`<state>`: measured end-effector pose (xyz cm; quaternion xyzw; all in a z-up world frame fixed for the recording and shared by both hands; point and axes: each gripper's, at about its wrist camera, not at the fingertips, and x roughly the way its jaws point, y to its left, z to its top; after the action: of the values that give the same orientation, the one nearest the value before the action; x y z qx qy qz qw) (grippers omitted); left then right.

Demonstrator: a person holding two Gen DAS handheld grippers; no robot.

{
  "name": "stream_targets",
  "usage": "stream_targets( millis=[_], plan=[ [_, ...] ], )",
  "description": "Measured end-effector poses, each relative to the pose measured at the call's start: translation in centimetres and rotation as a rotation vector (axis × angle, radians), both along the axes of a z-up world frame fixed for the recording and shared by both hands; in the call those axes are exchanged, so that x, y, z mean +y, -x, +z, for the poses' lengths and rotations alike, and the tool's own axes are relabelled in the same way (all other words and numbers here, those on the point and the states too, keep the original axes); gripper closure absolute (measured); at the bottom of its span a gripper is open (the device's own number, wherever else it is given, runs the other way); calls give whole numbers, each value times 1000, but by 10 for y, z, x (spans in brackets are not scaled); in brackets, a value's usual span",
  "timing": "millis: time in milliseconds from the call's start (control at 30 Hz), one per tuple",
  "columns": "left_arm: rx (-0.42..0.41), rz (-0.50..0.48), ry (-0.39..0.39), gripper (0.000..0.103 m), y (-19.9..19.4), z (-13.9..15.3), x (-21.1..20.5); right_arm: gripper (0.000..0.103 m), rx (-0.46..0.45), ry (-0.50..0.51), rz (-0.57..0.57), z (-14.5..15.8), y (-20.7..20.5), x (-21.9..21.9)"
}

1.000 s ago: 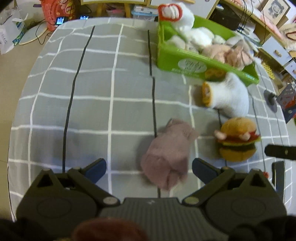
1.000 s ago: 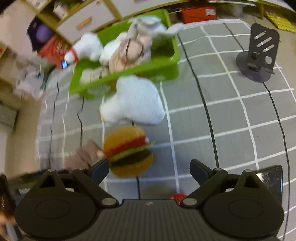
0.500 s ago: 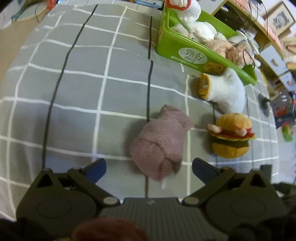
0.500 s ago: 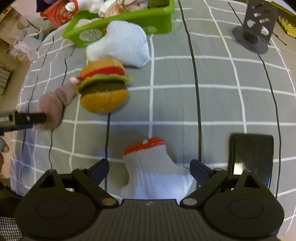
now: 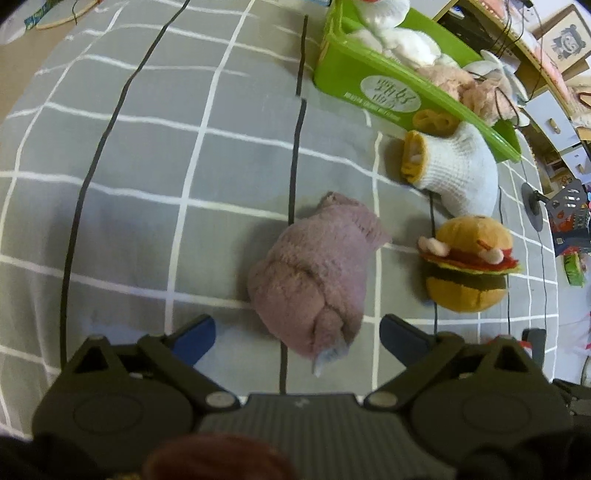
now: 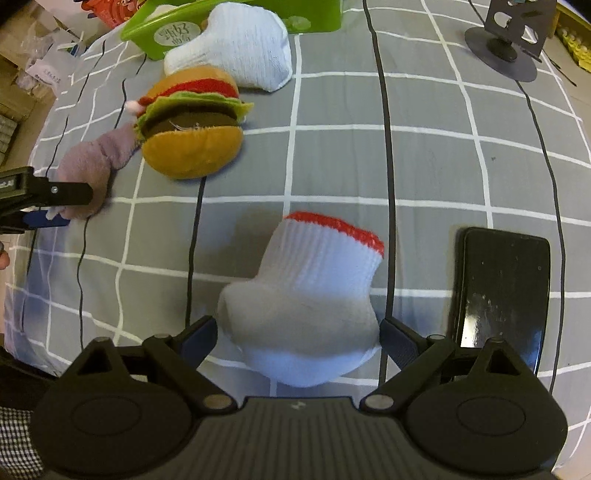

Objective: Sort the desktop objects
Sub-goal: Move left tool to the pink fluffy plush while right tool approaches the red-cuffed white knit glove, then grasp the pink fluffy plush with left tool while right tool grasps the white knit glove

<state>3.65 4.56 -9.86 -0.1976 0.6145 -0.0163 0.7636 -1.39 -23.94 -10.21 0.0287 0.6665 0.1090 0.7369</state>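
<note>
My left gripper (image 5: 297, 338) is open, its jaws on either side of the near end of a rolled mauve sock (image 5: 314, 273) on the grey checked cloth. My right gripper (image 6: 297, 338) is open, its jaws around the toe end of a white sock with a red cuff (image 6: 310, 291). A plush hamburger (image 5: 467, 264) lies right of the mauve sock and shows in the right wrist view (image 6: 192, 125) too. A white sock with a yellow cuff (image 5: 454, 170) lies beside the green bin (image 5: 369, 77), which holds several socks and plush things.
A black phone (image 6: 502, 288) lies flat just right of the red-cuffed sock. A dark metal phone stand (image 6: 509, 33) stands at the far right. The left gripper's finger (image 6: 44, 192) shows at the left edge of the right wrist view. Shelves and clutter lie beyond the table.
Both grippers have moved forward and down. The mauve sock now sits between the left jaws, and the red-cuffed sock has come in between the right jaws.
</note>
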Motion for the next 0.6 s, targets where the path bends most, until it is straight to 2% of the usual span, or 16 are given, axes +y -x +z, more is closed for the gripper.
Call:
stream_targets(
  millis=[133, 200, 333, 400, 467, 600],
  plan=[
    [-8, -3, -25, 12, 1, 3, -2, 8, 30, -38, -19, -6, 2, -5],
    [-18, -6, -26, 23, 1, 5, -3, 11, 20, -43, -33, -5, 2, -6],
    [-23, -10, -19, 33, 1, 6, -5, 17, 11, -66, -39, -2, 3, -8],
    [-26, -13, -23, 43, 2, 7, -7, 25, 5, -83, -36, 0, 3, -7],
    [-26, -19, -8, 51, 2, 7, -7, 27, -2, -76, -33, 1, 4, -5],
    [-34, -30, -10, 54, 2, 9, -10, 31, -19, -72, -25, 4, 5, -2]
  ],
)
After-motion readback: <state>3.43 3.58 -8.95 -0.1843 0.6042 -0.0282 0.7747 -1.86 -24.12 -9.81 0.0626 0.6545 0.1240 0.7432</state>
